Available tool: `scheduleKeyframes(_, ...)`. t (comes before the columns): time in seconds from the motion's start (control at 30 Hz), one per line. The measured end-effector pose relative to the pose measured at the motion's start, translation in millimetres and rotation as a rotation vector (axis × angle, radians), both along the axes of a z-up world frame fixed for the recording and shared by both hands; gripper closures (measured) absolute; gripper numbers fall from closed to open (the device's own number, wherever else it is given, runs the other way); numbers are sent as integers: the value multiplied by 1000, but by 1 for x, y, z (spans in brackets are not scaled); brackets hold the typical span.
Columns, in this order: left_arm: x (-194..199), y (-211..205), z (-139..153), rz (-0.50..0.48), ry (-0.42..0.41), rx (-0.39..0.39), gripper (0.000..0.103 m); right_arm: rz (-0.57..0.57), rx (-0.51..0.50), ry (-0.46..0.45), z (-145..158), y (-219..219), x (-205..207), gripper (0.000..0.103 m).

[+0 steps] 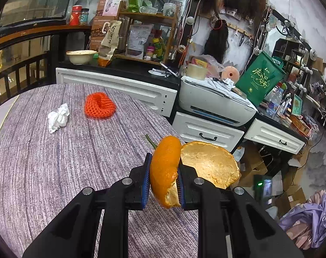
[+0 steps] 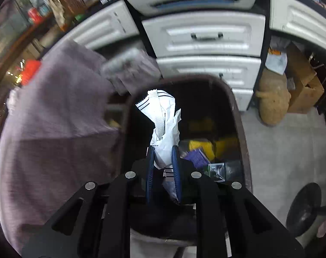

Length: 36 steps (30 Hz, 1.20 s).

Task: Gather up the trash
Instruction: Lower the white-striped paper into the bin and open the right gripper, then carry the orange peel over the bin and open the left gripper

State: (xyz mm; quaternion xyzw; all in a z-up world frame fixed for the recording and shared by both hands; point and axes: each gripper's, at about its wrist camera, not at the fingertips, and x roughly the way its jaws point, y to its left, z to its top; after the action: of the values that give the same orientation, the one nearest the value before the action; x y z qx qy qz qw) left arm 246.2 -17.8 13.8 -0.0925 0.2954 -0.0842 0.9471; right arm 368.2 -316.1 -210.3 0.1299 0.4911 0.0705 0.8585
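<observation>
Now left tongs (image 1: pixel 164 173) clamp peel (image 1: pixel 165 169) past worktop (image 1: pixel 55 172) edge; right tongs (image 2: pixel 164 161) grip wrapper (image 2: pixel 163 124) over bin (image 2: pixel 238 111).

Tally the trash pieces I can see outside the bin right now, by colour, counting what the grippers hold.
Orange: 2, the orange peel in the left gripper and the foam net on the table.
White: 2, the crumpled tissue on the table and the white wrapper in the right gripper over the bin.
Total: 4
</observation>
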Motion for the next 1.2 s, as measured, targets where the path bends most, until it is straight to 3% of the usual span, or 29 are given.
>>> scheduleKeyframes(0.13, 0, -7, -1, -13, 0, -1, 82, -16, 16, 72, -36, 3, 13, 80)
scheduleKeyframes(0.27, 2, -15, -3, -28, 10, 10, 82, -53, 27, 107, -59, 3, 15, 52)
scheduleKeyframes(0.4, 4, -24, -6, -46, 15, 18, 82, -71, 48, 111, -63, -2, 6, 52)
scheduleKeyframes(0.7, 11, -58, -13, -114, 30, 31, 82, -134, 45, 9, -25, -37, -24, 50)
scheduleKeyframes(0.8, 13, -75, -16, -145, 36, 40, 82, -170, 53, -33, -8, -53, -36, 41)
scheduleKeyframes(0.9, 18, -95, -24, -185, 60, 41, 82, -212, 46, -68, 7, -68, -48, 40)
scheduleKeyframes(1.07, 24, -125, -41, -231, 97, 76, 82, -284, 64, -123, 29, -94, -70, 29)
scheduleKeyframes(1.2, 29, -154, -61, -276, 136, 125, 82, -333, 77, -161, 45, -113, -86, 28)
